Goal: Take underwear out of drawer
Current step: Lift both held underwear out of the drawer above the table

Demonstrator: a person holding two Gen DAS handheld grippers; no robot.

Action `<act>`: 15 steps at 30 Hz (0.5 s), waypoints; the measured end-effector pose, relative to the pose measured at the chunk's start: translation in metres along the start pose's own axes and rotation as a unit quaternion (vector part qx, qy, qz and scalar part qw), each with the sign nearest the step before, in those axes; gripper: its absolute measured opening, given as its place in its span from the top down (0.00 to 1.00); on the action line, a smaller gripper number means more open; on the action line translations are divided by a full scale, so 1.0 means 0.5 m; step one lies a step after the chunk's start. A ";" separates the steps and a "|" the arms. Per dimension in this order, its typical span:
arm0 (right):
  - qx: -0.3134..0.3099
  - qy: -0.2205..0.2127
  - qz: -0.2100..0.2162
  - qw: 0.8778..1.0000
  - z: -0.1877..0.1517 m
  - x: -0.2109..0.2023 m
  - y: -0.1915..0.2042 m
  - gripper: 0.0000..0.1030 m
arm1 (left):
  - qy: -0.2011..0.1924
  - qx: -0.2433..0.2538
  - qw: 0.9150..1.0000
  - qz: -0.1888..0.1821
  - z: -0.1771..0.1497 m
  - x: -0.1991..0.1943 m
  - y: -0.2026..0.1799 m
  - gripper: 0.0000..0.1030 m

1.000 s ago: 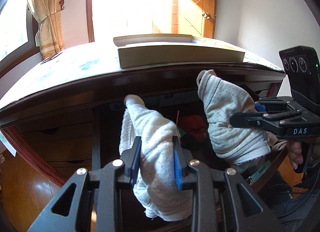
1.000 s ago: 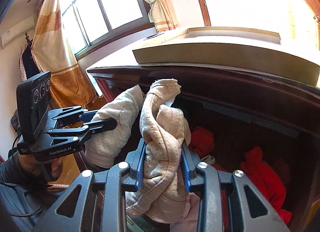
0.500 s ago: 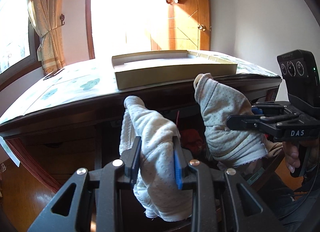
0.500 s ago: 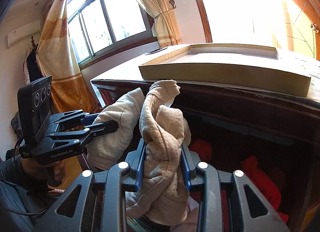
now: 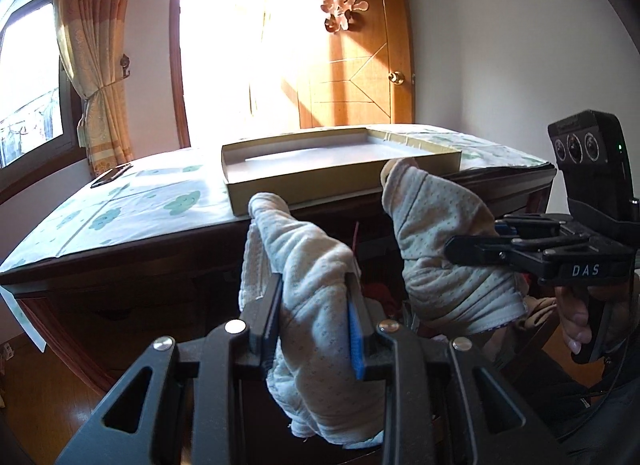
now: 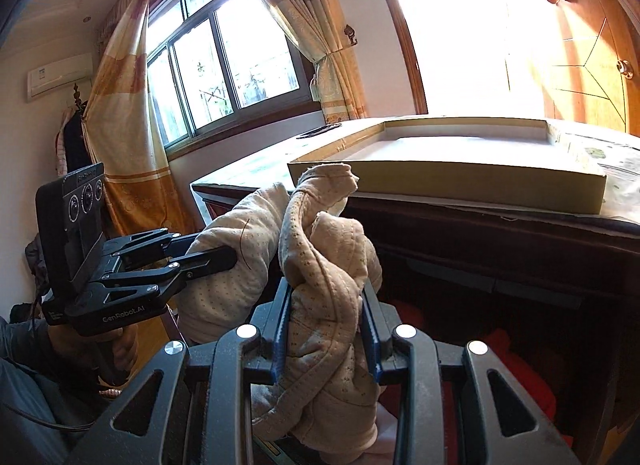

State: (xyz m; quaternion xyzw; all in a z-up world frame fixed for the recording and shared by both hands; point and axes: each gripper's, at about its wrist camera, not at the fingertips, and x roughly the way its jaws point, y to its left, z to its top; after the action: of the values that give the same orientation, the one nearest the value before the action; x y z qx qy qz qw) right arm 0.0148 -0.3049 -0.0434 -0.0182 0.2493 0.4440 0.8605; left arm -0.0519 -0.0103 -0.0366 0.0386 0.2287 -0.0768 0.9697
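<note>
Left wrist view: left gripper pinches pale underwear between its pads, cloth hanging below, in front of desk. Right wrist view: right gripper clamps beige underwear above open drawer.

The right claw pinches a bunched beige underwear near the camera. To its left, the left claw grips a second pale garment. Beyond, a flat box sits on the table, with red clothes below right.
</note>
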 end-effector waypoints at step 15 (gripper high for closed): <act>-0.001 -0.058 0.008 0.998 -0.022 -0.055 0.005 0.68 | -0.039 0.016 0.999 0.009 0.016 -0.030 -0.015 0.74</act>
State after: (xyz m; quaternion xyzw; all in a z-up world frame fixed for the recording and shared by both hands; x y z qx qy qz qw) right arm -0.0050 -0.3272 -0.0403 0.0092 0.1985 0.4516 0.8698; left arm -0.0628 -0.0167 -0.0229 0.0531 0.1889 -0.0735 0.9778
